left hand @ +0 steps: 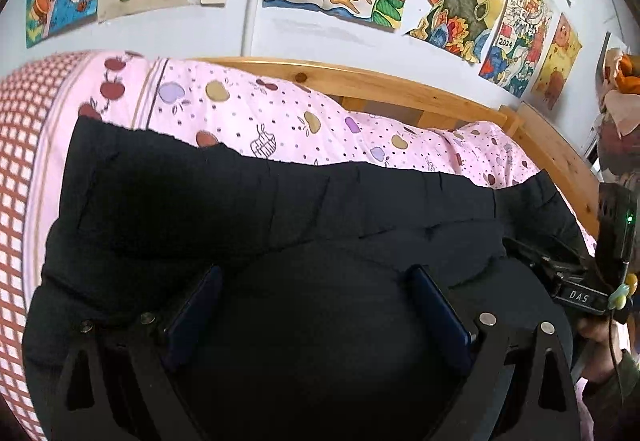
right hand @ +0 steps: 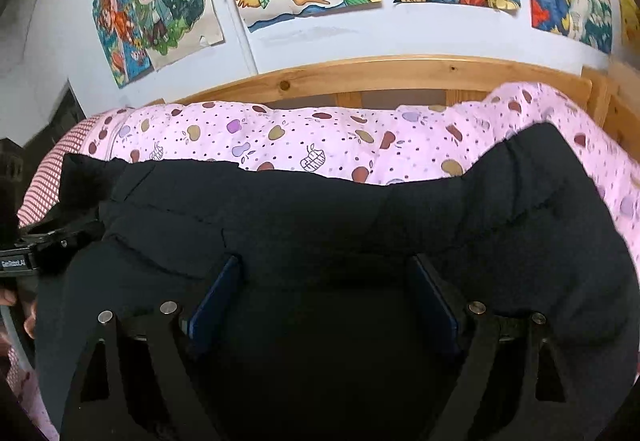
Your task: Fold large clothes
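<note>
you have the large black padded garment (left hand: 248, 209) lying across the bed with the pink fruit-print cover (left hand: 280, 113), its far edge toward the wooden bed rail (left hand: 400, 85). both tools point down at it. the left gripper (left hand: 316, 305) has its jaws released and wide, with black cloth lying between and under the blue pads (left hand: 436, 313), not pinched as far as i can see. the right gripper (right hand: 326, 293) is the same, jaws spread. i judge the step is to take the near edge: lower both together, catch only one layer, close firmly, then carry the edge evenly so the fold stays straight.
</note>
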{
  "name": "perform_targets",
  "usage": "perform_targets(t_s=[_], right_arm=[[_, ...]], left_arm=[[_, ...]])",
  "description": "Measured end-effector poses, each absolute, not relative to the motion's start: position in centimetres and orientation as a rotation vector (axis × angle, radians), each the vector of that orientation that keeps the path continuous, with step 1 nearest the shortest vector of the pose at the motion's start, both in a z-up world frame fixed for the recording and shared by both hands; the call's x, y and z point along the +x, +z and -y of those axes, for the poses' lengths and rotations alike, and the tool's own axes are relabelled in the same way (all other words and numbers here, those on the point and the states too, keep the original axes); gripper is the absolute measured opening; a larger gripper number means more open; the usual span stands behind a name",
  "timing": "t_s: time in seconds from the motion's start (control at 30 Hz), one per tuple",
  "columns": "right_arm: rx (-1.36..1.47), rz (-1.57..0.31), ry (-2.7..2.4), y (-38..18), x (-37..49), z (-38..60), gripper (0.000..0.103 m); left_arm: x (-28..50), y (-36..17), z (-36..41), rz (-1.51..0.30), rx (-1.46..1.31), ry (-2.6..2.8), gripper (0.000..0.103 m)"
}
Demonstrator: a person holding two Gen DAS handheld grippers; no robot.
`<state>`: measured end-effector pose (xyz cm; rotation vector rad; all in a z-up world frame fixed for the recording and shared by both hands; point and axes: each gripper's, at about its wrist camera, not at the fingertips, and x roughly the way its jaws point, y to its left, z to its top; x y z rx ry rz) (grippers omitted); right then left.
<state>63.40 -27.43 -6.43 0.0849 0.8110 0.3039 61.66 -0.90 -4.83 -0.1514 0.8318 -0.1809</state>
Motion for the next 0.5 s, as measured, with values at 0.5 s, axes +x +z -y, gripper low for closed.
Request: perform_targets(t_s=[0.5], right_arm=[[0.062, -0.814, 0.275, -6.54, 63.01, 27.48, 0.082]], left_arm=[[61.73, -5.36, 1.58, -0.855, -0.102, -0.174, 0.098]])
